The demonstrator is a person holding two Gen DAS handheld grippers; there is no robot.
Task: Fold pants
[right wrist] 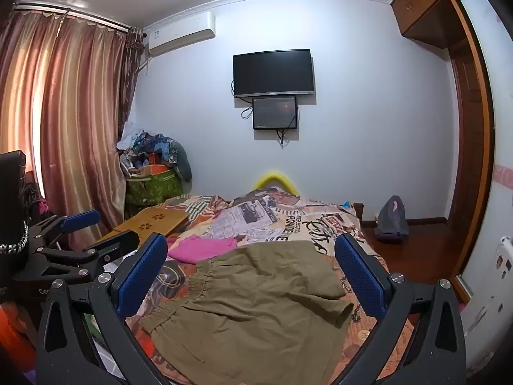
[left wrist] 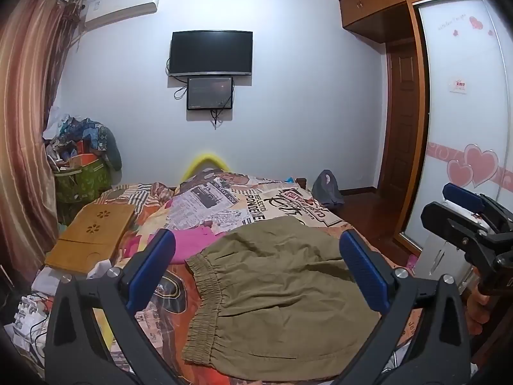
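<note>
**A:** Left wrist view: our left tool (left wrist: pixel 256 269) hovers over the bed (left wrist: pixel 288 199), jaws spread as wide as they go and holding nothing. The olive pants (left wrist: pixel 282 292) lie loosely on the patterned cover, framed between the two blue pads, elastic waistband (left wrist: pixel 205 292) on the side nearer the left pad. A pink garment (left wrist: pixel 192 243) sits just beyond the waistband, touching or slightly tucked under the pants; a wooden lap tray (left wrist: pixel 93 234) lies well off to the waistband side.

**B:** And the other tool?

**A:** Our right tool (left wrist: pixel 461 211) shows at the edge past the pants' leg end, clear of the cloth. Its jaws look parted, with nothing between them.

**B:** Right wrist view, then.

**A:** The right tool (right wrist: pixel 253 272) is likewise fully spread and empty, above the pants (right wrist: pixel 256 298). From here the leg ends lie rumpled toward the right pad, one hem (right wrist: pixel 344 311) curled up. The left tool (right wrist: pixel 83 234) sits out beyond the waistband side, apart from the fabric.

**B:** Which step are we at?

**A:** We judge it the very start: no fold made, no grip taken. The next move likely calls for both tools to drop to the cloth and pinch an edge each, perhaps waistband and hem, after smoothing the wrinkles.
</note>
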